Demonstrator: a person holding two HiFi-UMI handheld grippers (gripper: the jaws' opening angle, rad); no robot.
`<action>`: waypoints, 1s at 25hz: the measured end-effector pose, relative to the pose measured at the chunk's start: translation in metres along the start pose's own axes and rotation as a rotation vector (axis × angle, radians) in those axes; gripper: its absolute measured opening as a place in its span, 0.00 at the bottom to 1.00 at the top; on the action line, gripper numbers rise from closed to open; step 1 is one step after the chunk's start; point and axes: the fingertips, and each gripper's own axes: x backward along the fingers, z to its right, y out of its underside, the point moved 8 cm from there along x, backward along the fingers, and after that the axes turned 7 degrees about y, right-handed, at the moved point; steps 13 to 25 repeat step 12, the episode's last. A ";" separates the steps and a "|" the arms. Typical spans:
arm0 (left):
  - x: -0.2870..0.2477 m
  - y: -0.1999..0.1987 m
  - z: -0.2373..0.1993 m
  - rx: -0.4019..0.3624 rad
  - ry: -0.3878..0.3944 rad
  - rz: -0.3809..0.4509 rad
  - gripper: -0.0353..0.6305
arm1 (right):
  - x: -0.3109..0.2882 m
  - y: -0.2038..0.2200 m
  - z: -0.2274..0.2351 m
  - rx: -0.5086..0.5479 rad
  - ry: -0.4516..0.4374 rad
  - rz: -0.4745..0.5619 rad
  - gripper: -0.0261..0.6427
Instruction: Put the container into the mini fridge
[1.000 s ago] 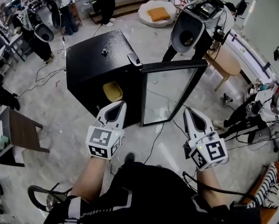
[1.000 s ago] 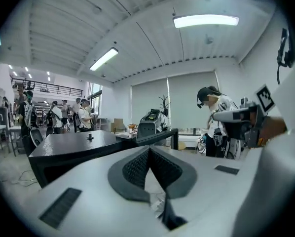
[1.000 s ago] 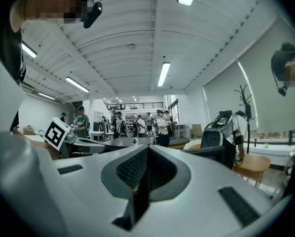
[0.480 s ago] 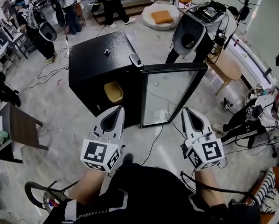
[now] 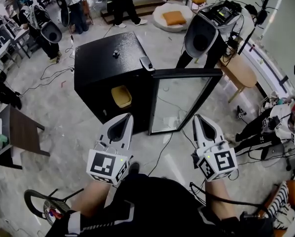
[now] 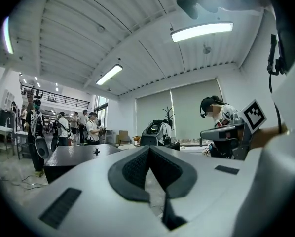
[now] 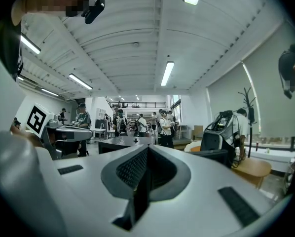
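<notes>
Sitting inside the open mini fridge (image 5: 102,58), the yellow container (image 5: 121,96) rests in the dark interior, near the side where the door hinges. In the head view it lies ahead of the left gripper (image 5: 123,120), beyond the tips and apart from them; nothing touches it. The right gripper (image 5: 202,120) is further from it, with the swung-out glass door (image 5: 179,102) standing between the two in that view.

By count there is one container, one mini fridge with one door, and two grippers, each carrying one marker cube. One small dark object (image 5: 116,54) stands on the fridge's black top. A thin cable (image 5: 160,154) trails across the pale floor (image 5: 63,112) below the door's edge.

Both grippers are held low in front of the person, side by side and level, pointing toward the fridge. The left gripper view shows the left gripper (image 6: 150,149) clenched, its ribbed pads meeting at the tips with nothing between them; the fridge's top and the small object (image 6: 96,151) on it appear beyond. The right gripper view shows the right gripper (image 7: 146,149) likewise closed tight and empty, pad against pad. Neither gripper touches the fridge, the door or the container.
</notes>
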 end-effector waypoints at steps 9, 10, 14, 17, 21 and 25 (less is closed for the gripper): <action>0.000 0.000 -0.010 -0.008 -0.026 0.009 0.06 | -0.009 -0.003 0.000 -0.001 -0.007 0.007 0.06; 0.000 -0.001 -0.010 -0.008 -0.028 0.009 0.06 | -0.009 -0.003 0.000 0.001 -0.007 0.008 0.06; 0.000 -0.003 -0.011 -0.008 -0.030 0.006 0.06 | -0.010 -0.005 0.000 0.004 -0.007 0.010 0.06; 0.000 -0.003 -0.011 -0.008 -0.030 0.006 0.06 | -0.010 -0.005 0.000 0.004 -0.007 0.010 0.06; 0.000 -0.003 -0.011 -0.008 -0.030 0.006 0.06 | -0.010 -0.005 0.000 0.004 -0.007 0.010 0.06; 0.000 -0.003 -0.011 -0.008 -0.030 0.006 0.06 | -0.010 -0.005 0.000 0.004 -0.007 0.010 0.06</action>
